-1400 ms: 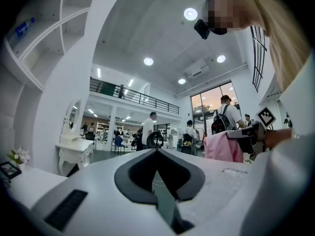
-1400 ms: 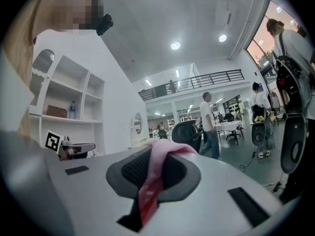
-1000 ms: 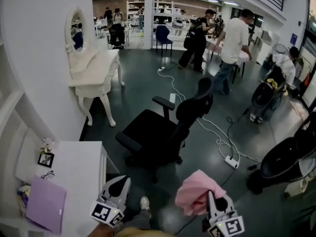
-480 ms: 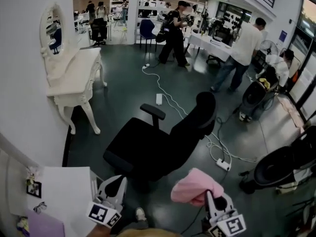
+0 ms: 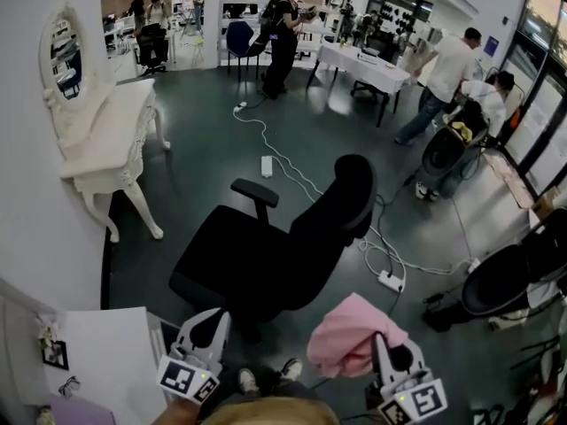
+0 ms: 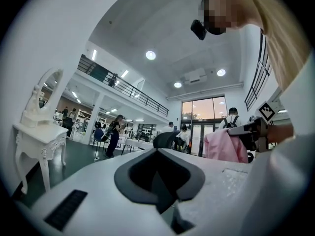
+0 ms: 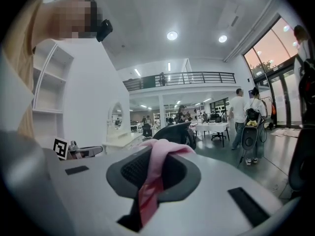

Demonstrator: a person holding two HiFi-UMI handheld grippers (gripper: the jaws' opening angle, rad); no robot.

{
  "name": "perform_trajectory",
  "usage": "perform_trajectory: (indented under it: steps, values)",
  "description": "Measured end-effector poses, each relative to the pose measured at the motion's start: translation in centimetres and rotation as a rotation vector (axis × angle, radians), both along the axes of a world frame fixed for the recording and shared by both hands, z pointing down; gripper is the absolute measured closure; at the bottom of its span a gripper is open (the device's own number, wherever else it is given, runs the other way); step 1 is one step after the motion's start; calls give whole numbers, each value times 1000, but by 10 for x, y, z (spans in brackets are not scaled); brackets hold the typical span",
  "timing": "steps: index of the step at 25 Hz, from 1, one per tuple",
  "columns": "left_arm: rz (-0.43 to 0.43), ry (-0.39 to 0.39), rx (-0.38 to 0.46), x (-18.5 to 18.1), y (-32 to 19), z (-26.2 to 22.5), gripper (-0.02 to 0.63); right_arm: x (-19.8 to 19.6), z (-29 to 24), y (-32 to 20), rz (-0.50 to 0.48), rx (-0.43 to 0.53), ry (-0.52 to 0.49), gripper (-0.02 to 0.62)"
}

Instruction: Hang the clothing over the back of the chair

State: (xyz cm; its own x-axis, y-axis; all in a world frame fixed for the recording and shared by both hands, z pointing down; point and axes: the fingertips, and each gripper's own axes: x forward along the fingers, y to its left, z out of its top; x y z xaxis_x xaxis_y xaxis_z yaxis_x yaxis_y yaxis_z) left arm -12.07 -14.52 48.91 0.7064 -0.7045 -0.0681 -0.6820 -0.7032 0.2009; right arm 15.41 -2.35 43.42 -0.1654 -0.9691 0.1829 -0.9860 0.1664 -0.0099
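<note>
Closer now to the black office chair (image 5: 275, 255) than in the earlier frame, with the white dressing table (image 5: 102, 140) slid toward the left edge of the head view and the white surface (image 5: 106, 352) at bottom left partly out of frame. Both tools still low at the bottom edge. Right hand-held gripper (image 5: 383, 348) clenched on the pink clothing (image 5: 345, 335): in the right gripper view, a fold pinched between the jaws, running up out of the slot and draped forward over the tips. Rest of the garment bunched in a loose heap on top of the gripper's nose, off the floor (image 5: 195, 131), not touching the chair and not yet over its back. Left hand-held gripper (image 5: 211, 321) clenched with nothing in it, jaws together in the left gripper view, beside the right one and apart from the cloth. Chair directly ahead of both, seat toward the left, backrest and headrest toward the right, one armrest (image 5: 254, 191) up on the far side. White cable and power strip (image 5: 390, 281) on the dark floor just right of the chair base. Person's shoes (image 5: 291, 370) between the two grippers at the bottom. Several people standing in the background, some near a long white table (image 5: 363, 65) at the far side of the room.
</note>
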Motion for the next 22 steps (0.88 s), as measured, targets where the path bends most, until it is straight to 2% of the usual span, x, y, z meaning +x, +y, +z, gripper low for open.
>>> perform_trajectory:
  steps: [3, 8, 14, 22]
  values:
    - [-31, -7, -12, 2, -10, 0, 603, 14, -17, -14, 8, 32, -19, 558]
    - [-85, -11, -1, 23, -35, -11, 603, 46, -35, -44, -37, 99, -24, 558]
    - [-91, -25, 73, 76, -72, -38, 603, 97, -54, -81, -49, 172, -49, 558]
    - [-108, -53, 80, 104, -94, -37, 603, 131, -67, -117, -52, 218, -100, 558]
